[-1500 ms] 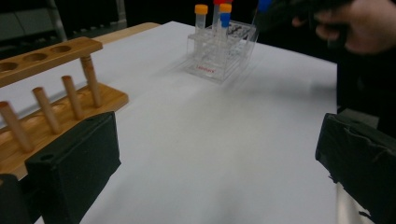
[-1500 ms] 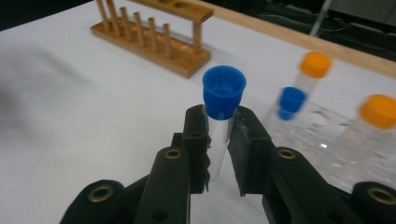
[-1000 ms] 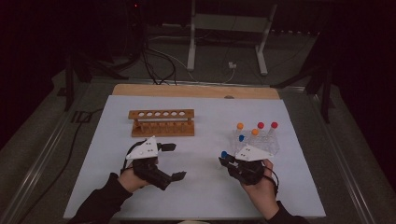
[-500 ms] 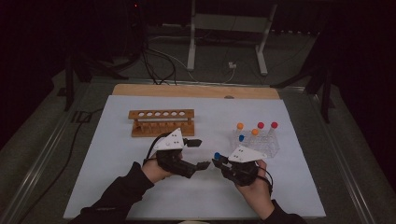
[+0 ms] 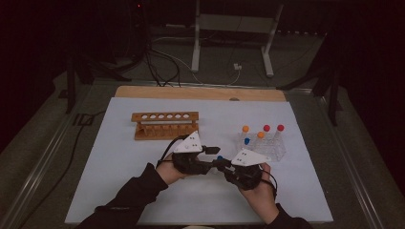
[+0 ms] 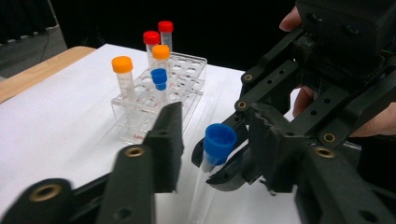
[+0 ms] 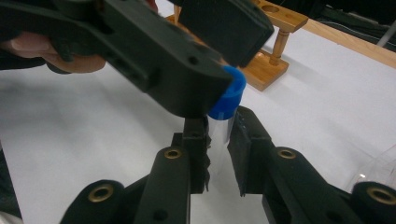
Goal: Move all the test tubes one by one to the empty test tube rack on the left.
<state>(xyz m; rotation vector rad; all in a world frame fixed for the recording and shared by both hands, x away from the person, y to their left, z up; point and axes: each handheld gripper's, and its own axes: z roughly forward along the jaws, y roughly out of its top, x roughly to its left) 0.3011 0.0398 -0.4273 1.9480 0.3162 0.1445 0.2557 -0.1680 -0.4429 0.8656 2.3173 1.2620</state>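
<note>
empty wooden rack sitting toward the back of the white desk, clear plastic rack hanging out on the right holding orange, red and blue-capped tubes, cables trailing across the floor behind

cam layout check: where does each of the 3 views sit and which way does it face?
High view: above the person's side, looking forward and down on the table; forearms, left gripper and right gripper show.
Left gripper view: rides the left gripper, facing the clear rack; its jaws show.
Right gripper view: rides the right gripper, facing the wooden rack; its jaws show.
Shared: all see the blue-capped tube.
</note>
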